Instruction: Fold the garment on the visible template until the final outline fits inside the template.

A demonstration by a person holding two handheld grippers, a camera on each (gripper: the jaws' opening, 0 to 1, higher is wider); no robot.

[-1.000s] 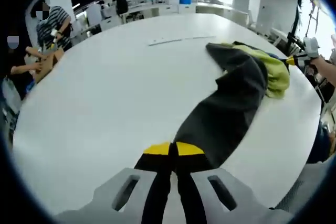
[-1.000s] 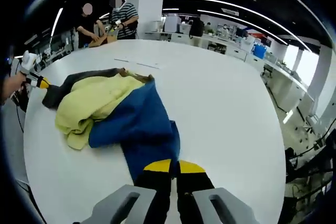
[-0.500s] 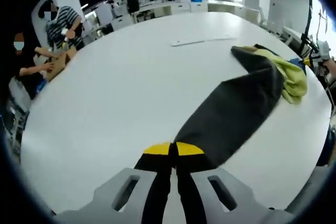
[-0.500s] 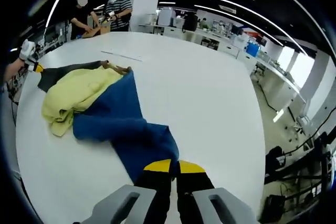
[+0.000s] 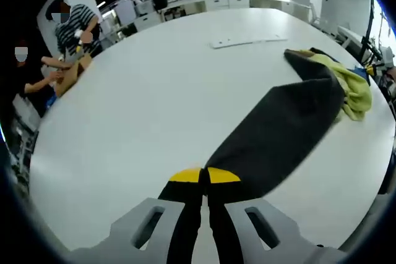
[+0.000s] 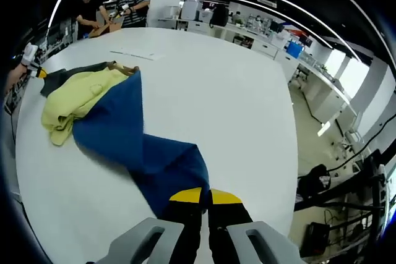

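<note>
The garment [image 5: 291, 128] lies stretched across the white counter [image 5: 154, 103], pulled out between the two tools. In the left gripper view its dark grey part runs from the jaws out to a bunched yellow-green heap at the far end, where a sliver of blue is barely visible. In the right gripper view [image 6: 117, 134] the blue part spreads from the jaws toward the same yellow heap, with grey cloth beyond it; how these panels join is hidden in the folds.

The left hand-held gripper [image 5: 204, 180] has its jaws pressed together on the grey cloth's near edge. The right hand-held gripper [image 6: 205, 199] pinches the blue cloth's near corner likewise. The left tool also appears, small, at the counter's far edge in the right gripper view [image 6: 34, 69].

A thin pale strip [image 5: 247, 40] lies flat on the counter beyond the garment; whether it belongs to the template cannot be made out.

Two people [image 6: 114, 7] stand at the counter's far side around a brown object, too small to identify.
</note>
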